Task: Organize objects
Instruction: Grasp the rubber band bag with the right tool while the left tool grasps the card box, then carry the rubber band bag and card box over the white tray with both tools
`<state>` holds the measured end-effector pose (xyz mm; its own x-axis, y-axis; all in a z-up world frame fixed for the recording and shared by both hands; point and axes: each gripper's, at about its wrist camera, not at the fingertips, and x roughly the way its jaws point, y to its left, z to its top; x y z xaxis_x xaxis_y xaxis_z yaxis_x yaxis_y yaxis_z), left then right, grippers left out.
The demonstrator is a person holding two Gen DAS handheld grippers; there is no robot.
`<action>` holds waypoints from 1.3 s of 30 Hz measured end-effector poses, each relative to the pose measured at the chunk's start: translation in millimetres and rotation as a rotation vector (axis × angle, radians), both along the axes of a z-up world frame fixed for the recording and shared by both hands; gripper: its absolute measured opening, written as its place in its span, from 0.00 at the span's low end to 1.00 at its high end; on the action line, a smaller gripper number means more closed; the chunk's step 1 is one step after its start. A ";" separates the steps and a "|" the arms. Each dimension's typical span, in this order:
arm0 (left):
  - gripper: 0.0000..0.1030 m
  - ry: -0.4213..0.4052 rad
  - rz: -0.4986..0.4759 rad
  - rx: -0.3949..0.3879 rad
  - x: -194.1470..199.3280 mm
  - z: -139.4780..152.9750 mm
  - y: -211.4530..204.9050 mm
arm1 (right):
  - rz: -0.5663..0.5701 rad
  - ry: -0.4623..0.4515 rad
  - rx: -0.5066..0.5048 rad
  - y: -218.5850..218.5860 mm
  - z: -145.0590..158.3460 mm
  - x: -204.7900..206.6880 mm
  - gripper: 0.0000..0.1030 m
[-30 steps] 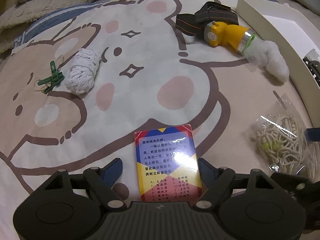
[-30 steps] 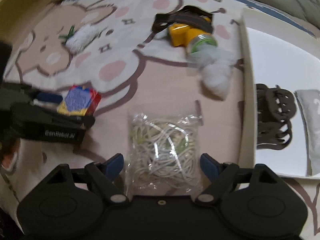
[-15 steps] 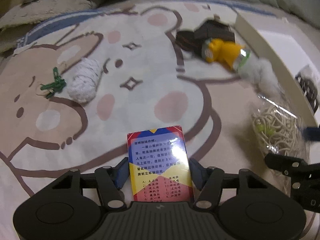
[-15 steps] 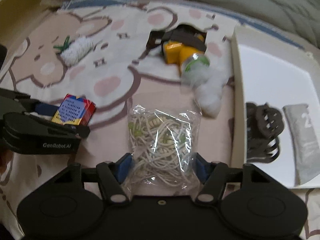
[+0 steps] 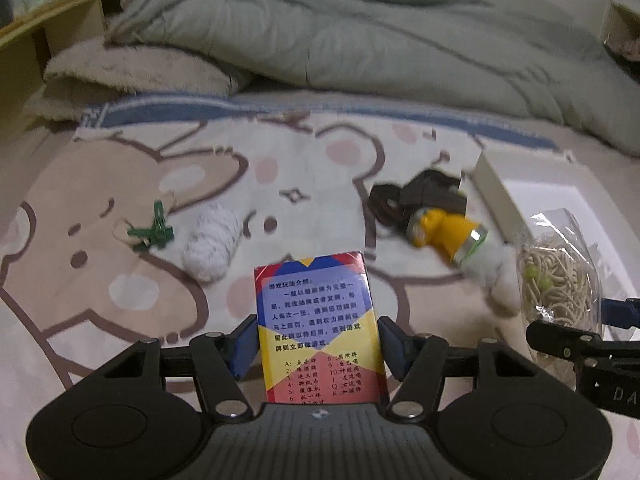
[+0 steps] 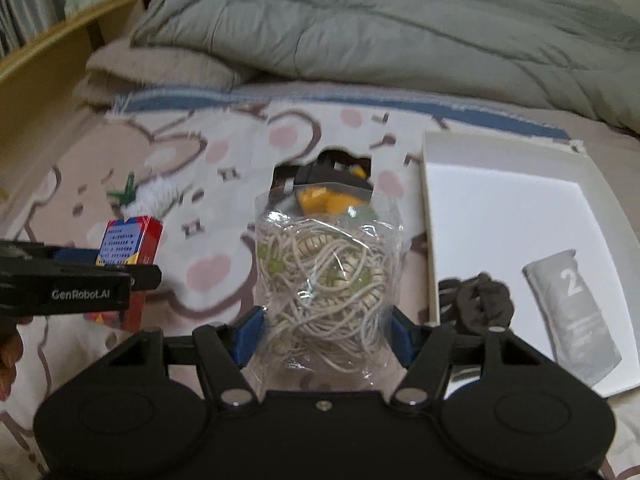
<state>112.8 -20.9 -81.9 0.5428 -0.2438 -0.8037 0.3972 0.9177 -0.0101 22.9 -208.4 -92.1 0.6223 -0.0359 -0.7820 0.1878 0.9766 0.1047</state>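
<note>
Standing upright in the left gripper (image 5: 318, 344), card box (image 5: 320, 328).

green quilt (image 5: 360, 36), wooden shelf (image 6: 60, 36)

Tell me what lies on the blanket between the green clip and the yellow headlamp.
In the left wrist view, a white bundle of string lies just right of the green clip; from there to the yellow headlamp the cartoon blanket is bare.

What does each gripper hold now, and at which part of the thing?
The left gripper holds the card box by its two long sides, near the lower end. The right gripper holds the bag of cords by its sides, at the lower half.
</note>
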 end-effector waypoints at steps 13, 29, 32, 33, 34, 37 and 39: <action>0.61 -0.130 -0.032 -0.078 -17.8 28.7 1.7 | -0.062 -0.192 -0.016 -11.4 25.2 -12.8 0.64; 0.61 -0.182 -0.028 -0.166 -22.4 46.0 -10.0 | -0.097 -0.279 -0.079 -46.2 59.4 -31.2 0.64; 0.61 -0.183 -0.038 -0.181 -24.7 48.0 -18.0 | -0.109 -0.284 -0.121 -59.7 63.7 -34.3 0.64; 0.61 -0.183 -0.043 -0.186 -25.4 48.5 -21.3 | -0.117 -0.284 -0.134 -65.1 63.6 -35.3 0.64; 0.61 -0.183 -0.048 -0.191 -26.2 48.6 -24.6 | -0.126 -0.281 -0.150 -71.8 63.0 -36.8 0.64; 0.61 -0.185 -0.052 -0.199 -28.4 47.9 -35.1 | -0.163 -0.266 -0.191 -93.6 57.5 -42.1 0.64; 0.61 -0.184 -0.058 -0.199 -29.7 46.5 -42.5 | -0.198 -0.249 -0.210 -110.9 51.3 -46.2 0.64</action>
